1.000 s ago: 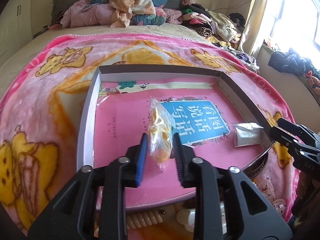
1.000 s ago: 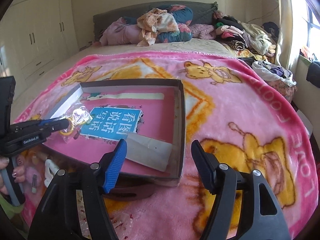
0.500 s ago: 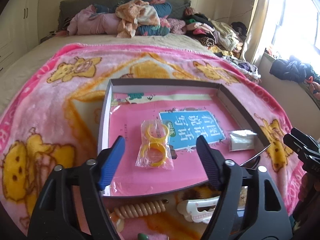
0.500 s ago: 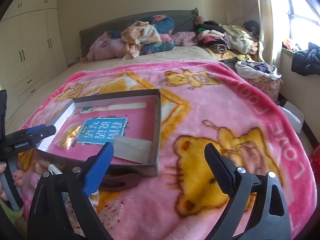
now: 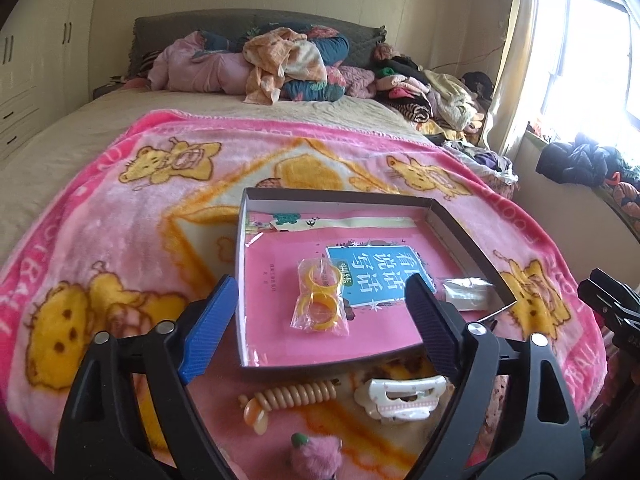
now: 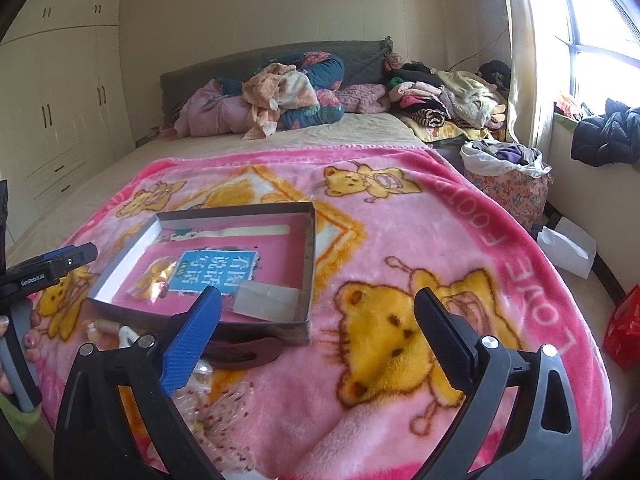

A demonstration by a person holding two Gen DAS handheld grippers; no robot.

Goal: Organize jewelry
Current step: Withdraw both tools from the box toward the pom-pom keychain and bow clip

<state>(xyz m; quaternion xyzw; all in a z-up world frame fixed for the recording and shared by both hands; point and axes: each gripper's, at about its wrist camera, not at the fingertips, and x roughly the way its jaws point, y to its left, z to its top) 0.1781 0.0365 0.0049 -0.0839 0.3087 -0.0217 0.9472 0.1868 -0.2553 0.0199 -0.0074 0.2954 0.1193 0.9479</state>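
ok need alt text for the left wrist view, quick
The open left gripper hovers over a shallow box on a pink bear blanket, a bag of yellow rings lying inside. A coiled hair tie and white hair claw lie outside it.

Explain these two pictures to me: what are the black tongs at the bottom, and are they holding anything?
They are hand-held grippers, one per hand, each with a camera looking along its fingers; no robot arm. One picture looks out from the left gripper, the other from the right gripper. Both are open and hold nothing. On the pink blanket lies a shallow box with a bag of yellow rings and a small clear packet inside. In front of the box lie a spiral hair tie and a white hair clip.
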